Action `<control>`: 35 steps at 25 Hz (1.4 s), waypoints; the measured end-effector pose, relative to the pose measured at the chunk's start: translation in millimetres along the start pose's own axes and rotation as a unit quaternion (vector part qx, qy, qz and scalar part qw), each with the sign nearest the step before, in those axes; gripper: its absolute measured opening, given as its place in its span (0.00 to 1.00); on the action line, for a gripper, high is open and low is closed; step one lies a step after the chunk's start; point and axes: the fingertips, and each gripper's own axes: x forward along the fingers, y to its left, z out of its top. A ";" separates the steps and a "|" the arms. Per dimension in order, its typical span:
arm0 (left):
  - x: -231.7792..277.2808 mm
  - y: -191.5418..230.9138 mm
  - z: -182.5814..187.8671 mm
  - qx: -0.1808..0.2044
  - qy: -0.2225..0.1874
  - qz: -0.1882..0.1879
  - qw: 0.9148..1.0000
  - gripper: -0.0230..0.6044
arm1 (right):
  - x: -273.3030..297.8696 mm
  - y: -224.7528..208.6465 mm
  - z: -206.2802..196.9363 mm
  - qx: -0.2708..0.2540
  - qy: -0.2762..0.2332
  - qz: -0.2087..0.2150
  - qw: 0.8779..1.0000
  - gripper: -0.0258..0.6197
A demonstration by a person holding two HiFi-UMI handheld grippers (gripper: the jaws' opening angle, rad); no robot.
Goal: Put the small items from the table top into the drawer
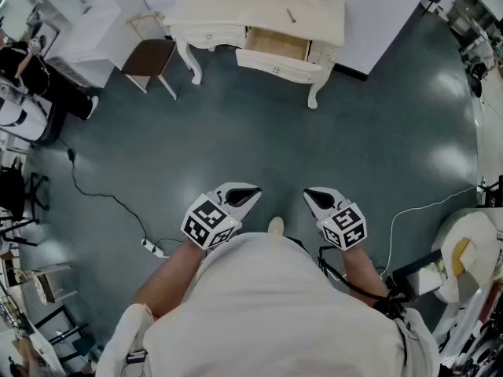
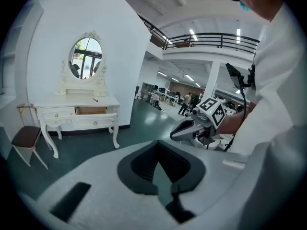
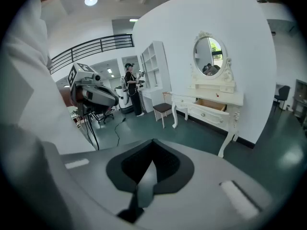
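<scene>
Two grippers, the left gripper and the right gripper, are held near the person's body, each clenched on nothing. Far off, one small red item lies on the dressing table, too small to identify. The open drawer beneath is partly hidden under the top.

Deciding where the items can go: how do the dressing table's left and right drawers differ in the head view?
The right drawer is pulled out, its tan inside showing; the left drawer is pushed in flush. The small red item on the tabletop lies above the right drawer, not the left drawer. Both have cream fronts with a knob.
</scene>
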 end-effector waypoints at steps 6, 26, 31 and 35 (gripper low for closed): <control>-20.6 8.7 -15.9 -0.025 0.000 0.013 1.000 0.04 | 10.8 17.3 11.8 -0.014 0.000 0.013 1.000 0.04; 6.4 50.2 2.4 -0.046 -0.013 0.039 0.998 0.04 | 28.8 -38.7 7.9 0.008 0.001 0.006 1.000 0.11; 25.3 105.5 23.7 -0.035 -0.025 0.001 0.999 0.04 | 61.8 -69.9 37.5 0.015 0.001 -0.023 1.000 0.09; 36.4 163.2 54.6 -0.024 -0.027 -0.029 0.999 0.04 | 93.8 -100.8 76.4 0.020 0.009 -0.051 0.998 0.08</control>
